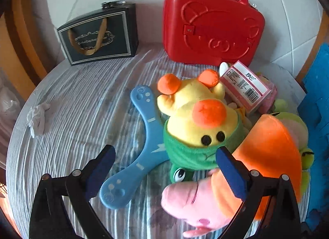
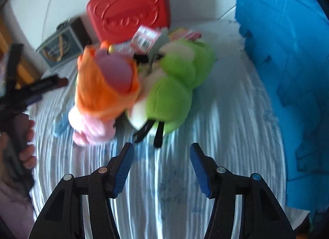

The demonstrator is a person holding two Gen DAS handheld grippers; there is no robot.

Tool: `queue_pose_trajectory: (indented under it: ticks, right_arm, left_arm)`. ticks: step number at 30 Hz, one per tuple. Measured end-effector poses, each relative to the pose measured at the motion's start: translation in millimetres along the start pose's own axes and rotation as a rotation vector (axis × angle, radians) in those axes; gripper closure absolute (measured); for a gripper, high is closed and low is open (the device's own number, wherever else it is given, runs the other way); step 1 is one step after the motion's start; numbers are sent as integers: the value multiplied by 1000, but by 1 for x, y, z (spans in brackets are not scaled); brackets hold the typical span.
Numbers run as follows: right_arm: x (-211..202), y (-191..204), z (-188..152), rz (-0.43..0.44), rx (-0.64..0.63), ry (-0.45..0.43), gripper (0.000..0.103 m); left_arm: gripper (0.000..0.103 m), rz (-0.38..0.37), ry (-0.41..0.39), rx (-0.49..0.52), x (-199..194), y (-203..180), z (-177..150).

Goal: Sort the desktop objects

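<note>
Striped desk [image 1: 82, 99], left tool [image 1: 164, 169] open over yellow plush [image 1: 197, 119], right tool [image 2: 161, 169] open, green plush [image 2: 174, 86] at 12 o'clock

Glossy hard plastic on the red case [image 1: 211, 27], fuzzy plush duck [image 1: 197, 115], smooth matt blue boomerang [image 1: 141, 144], wrinkly striped cloth over the table [image 1: 82, 105].

Setting: probably a home. Evidence: plush toys [image 1: 197, 119], red toy case [image 1: 211, 27], gift bag [image 1: 98, 35], striped tablecloth [image 1: 82, 103], white tiled wall [image 1: 283, 12].
</note>
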State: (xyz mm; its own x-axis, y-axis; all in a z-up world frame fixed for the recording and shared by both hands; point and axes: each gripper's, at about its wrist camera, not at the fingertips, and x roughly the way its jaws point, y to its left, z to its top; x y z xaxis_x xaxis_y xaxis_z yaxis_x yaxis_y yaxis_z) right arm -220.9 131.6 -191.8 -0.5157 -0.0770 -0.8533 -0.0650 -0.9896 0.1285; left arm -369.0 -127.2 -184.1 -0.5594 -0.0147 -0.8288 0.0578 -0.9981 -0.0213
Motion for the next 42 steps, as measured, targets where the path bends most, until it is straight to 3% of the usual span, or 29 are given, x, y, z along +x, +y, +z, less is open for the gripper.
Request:
queue_pose_trajectory:
  ticks: [2,3,7,9,12,15,18,20,22,26,30,32,34,42]
  right_arm:
    - [-9,0,20,-4,16,-57,46]
    - [-12,1,30,-11,22,-83,46]
    - [-17,5,66,-20,41,-152,45]
    - [-15,9,75,-3,48,-161,40]
    - [1,16,80,18,30,-129,36]
    - [25,30,63,-12,-56,1,36]
    - [23,24,21,-71,-100,40,34]
    - [17,8,-3,-107,-65,76,34]
    - [16,-12,-27,-141,-23,121,33]
    - [12,-29,-60,-53,36,145,33]
    - [-1,-31,-79,-71,52,154,15]
    - [-10,-35,-89,-70,55,155,13]
    - [-19,-42,-97,-43,55,149,1]
    - [-8,-46,-99,63,10,166,0]
  left_arm:
    - [6,-85,48,52,13,-18,0]
    - [13,-127,59,80,13,-27,-4]
    - [13,-301,15,170,-24,-40,-31]
    - [13,-387,25,217,-39,-43,-47]
    - [10,-438,55,262,-50,-49,-70]
    - [7,-447,98,261,-54,-44,-87]
    - [7,-386,166,309,-49,-43,-117]
    - [7,-366,188,346,-46,-44,-140]
    - [7,-393,207,340,-48,-44,-157]
    - [7,-355,180,380,-61,-51,-180]
    - [7,-335,170,432,-80,-55,-197]
    - [7,-322,142,444,-86,-56,-200]
    - [7,-320,133,444,-88,-58,-201]
    - [4,-280,195,357,-60,-73,-213]
